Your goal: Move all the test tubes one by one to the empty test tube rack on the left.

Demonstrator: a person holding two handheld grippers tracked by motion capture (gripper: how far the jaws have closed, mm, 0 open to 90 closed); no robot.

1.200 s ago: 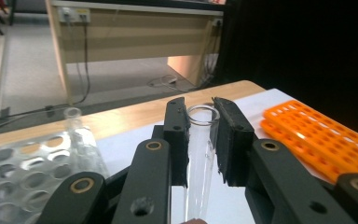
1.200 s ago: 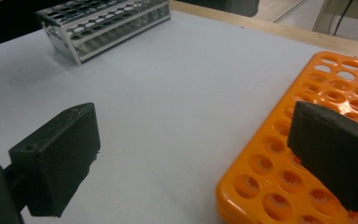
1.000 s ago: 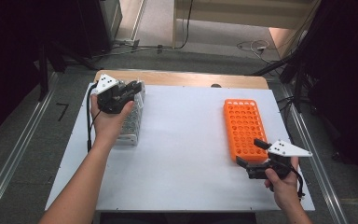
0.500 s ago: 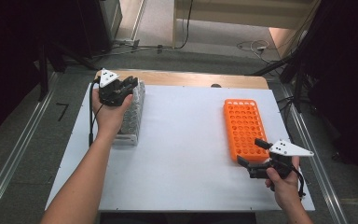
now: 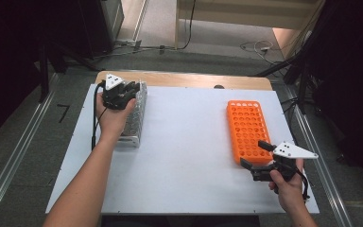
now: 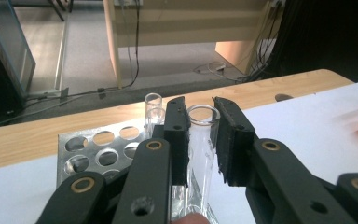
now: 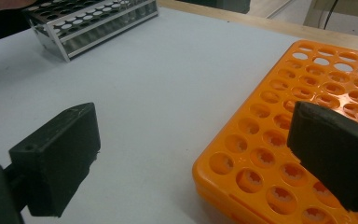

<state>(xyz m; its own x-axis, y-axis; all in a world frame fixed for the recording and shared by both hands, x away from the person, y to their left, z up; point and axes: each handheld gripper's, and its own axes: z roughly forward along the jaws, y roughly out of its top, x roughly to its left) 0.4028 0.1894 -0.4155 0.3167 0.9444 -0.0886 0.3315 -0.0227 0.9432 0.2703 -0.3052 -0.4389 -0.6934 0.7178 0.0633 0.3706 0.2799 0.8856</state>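
Gripping one clear glass test tube (image 6: 200, 140) just below its rim, the left gripper (image 6: 199, 126) has its two black jaws closed against the tube's sides, over the far end of the metal rack (image 6: 81, 149). The tube stands upright between the pads; whether its lower end sits in a hole of the rack cannot be told. A second clear tube (image 6: 153, 109) stands in the rack just behind the left jaw, and it is the only other tube that can be counted. Near it about half a dozen round holes of the rack's top plate show empty in the left gripper view. In the high view the left gripper (image 5: 120, 93) and the hand (image 5: 113, 118) holding it lie over this one silver rack (image 5: 134, 120), which runs along the left part of the white table top (image 5: 184, 151).

Well apart from it, at the near right of the table, the right gripper (image 5: 256, 156) has its jaws spread wide, with nothing between them, just at the near end of the single orange rack (image 5: 246, 127). In the right gripper view one jaw hangs over the bare table and the other over the orange rack (image 7: 279, 140), whose holes, six across in the high view, all appear empty. The metal rack (image 7: 93, 23) shows far off at the top left of that view.
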